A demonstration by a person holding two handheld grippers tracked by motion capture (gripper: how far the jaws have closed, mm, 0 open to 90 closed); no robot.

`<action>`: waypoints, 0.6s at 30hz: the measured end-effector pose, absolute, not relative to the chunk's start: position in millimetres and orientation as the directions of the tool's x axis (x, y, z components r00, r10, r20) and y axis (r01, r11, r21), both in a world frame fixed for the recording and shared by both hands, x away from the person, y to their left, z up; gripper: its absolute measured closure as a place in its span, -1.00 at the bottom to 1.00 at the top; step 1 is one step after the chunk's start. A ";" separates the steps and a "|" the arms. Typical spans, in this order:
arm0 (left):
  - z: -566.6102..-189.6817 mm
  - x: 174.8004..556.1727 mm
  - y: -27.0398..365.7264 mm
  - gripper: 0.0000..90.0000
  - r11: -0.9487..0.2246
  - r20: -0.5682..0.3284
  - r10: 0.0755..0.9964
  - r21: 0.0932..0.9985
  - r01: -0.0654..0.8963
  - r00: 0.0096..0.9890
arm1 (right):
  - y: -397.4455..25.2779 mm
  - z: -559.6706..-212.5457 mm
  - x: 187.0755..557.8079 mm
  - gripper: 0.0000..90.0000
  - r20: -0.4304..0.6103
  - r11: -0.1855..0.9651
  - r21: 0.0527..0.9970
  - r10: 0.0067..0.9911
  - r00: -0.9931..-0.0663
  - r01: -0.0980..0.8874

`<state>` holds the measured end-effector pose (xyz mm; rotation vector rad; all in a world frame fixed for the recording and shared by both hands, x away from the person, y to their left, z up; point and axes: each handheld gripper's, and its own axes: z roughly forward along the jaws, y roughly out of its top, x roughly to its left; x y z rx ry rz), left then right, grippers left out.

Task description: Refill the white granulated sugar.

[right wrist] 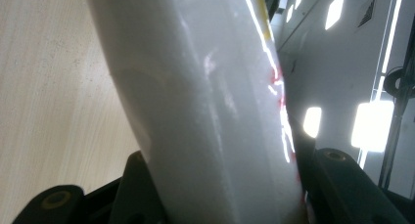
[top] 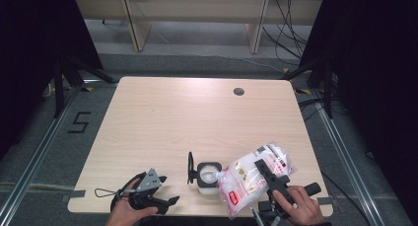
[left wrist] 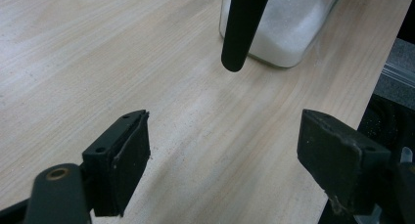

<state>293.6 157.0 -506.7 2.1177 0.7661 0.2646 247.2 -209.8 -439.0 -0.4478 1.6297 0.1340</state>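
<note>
A clear plastic bag of white granules [top: 246, 179] with red print is tilted over a square glass jar [top: 207, 178] near the table's front edge, its lower corner at the jar's mouth. My right gripper [top: 263, 168] is shut on the bag's middle; in the right gripper view the bag [right wrist: 205, 101] is clamped between the two jaws of the gripper [right wrist: 230, 185]. The jar's black lid [top: 190, 168] hangs open on its left side. White granules lie in the jar [left wrist: 288, 33]. My left gripper [top: 168, 189] rests open to the jar's left, and nothing lies between its jaws [left wrist: 225, 141].
The wooden table [top: 187, 117] has a round cable hole [top: 238, 91] at the back right. Its front edge runs just below both hands. Dark stands and cables flank the table on the floor, and a wooden shelf unit [top: 197, 18] stands behind.
</note>
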 end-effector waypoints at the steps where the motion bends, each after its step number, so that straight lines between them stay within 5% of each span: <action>1: -506.9 293.0 156.2 -0.57 -0.445 -0.090 0.608 0.784 0.433 0.788 | -209.8 -439.2 247.1 0.28 -0.978 0.917 -0.169 -0.202 -0.054 -0.361; 18: -506.2 294.5 158.3 -0.57 -0.464 -0.073 0.605 0.777 0.425 0.793 | -213.9 -441.3 249.7 0.28 -0.980 0.925 -0.109 -0.161 -0.116 -0.364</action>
